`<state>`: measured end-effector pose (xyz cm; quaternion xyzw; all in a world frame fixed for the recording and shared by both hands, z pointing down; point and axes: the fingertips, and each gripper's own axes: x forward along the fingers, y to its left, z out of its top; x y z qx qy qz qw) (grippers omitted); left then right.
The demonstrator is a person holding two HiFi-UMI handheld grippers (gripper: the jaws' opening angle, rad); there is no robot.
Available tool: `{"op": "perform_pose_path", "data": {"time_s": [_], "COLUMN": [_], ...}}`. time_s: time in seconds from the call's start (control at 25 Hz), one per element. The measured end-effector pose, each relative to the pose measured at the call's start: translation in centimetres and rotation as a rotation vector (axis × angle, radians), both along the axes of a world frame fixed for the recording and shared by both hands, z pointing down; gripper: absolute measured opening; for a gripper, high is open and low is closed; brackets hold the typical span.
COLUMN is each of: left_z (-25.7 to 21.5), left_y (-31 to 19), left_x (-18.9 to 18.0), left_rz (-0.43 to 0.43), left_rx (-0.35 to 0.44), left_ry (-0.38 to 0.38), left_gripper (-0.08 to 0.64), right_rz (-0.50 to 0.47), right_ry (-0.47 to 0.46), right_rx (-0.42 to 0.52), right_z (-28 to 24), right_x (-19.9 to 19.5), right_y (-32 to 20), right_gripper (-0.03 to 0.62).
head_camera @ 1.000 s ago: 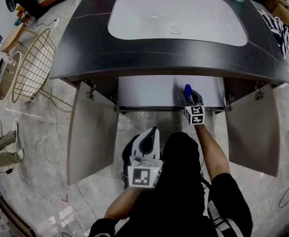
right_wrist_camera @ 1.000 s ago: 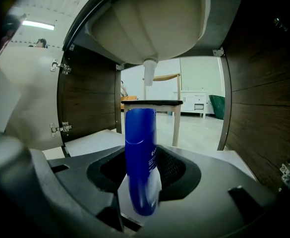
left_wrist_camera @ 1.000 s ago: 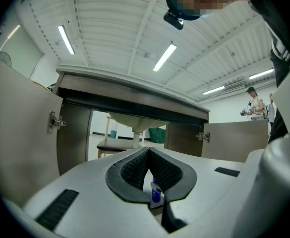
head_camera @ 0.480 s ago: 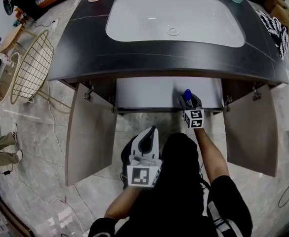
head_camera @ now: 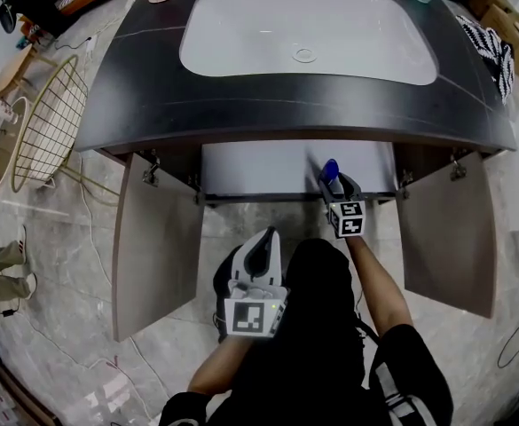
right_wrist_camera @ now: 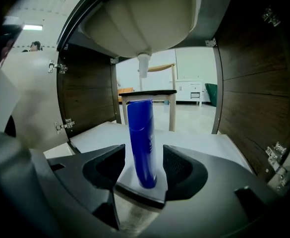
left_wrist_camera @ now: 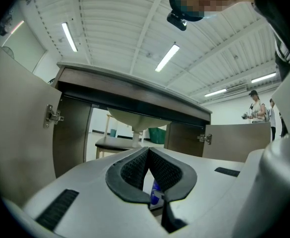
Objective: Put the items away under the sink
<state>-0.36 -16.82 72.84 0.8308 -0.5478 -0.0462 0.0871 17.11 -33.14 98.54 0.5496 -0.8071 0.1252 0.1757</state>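
Right gripper view: bottle [right_wrist_camera: 140,143] btwn jaws

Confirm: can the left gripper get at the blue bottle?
Probably not: the right gripper straddles the blue bottle with jaws apart, blocking its sides, and the left gripper sits shut outside the cabinet.

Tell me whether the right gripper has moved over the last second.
Yes, slightly. The right gripper has drawn back toward the person: it now sits farther out from the cabinet shelf's front edge.
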Motion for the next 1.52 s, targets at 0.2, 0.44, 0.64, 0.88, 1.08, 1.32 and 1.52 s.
{"op": "perform_pose_path", "data": {"time_s": [0.2,0.44,0.64,0.88,1.08,1.32,1.52], "left_z": [0.7,-1.7,-7.9,-15.1,-24.1,-34.5,-42.3], "left_y": [-1.2,-2.8,-2.6,-0.9,-0.3,1.5,3.8], "left_x": [0.0,0.3,0.1,-0.3,0.7,1.3,2.3], "left_rz": [0.002,0.044,0.066,0.017,0.019,0.027,0.018], "left_rx": [-0.028,-0.076,-0.123,-0.253,-0.281,-0.253,-0.221], "left_ry": [0.006,-0.001,-0.03,-0.024,-0.029,-0.079,-0.052], "left_gripper": [0.015,0.015,0.015,0.015,0.015,0.015,0.015], "right_rz": [0.02,0.038,0.035,0.039,0.051,0.041,0.026], "right_ry": [0.024,0.011,0.008,-0.035,-0.048,-0.07,-0.085], "right_rx": [-0.109,-0.239,-0.402,-0.532,-0.559,-0.558,-0.496], "right_z": [0.3,-1.1,-5.3,-14.2,-24.2,-35.9,-45.2], "right_x": [0.4,0.2,-0.7,-2.4,-2.3,-2.5,-2.1], "right_y": [2.8,5.2,10.1,14.9,17.0,19.7,21.6], "right_gripper": [0.175,0.026,0.013,0.011,0.011,0.011,0.011]}}
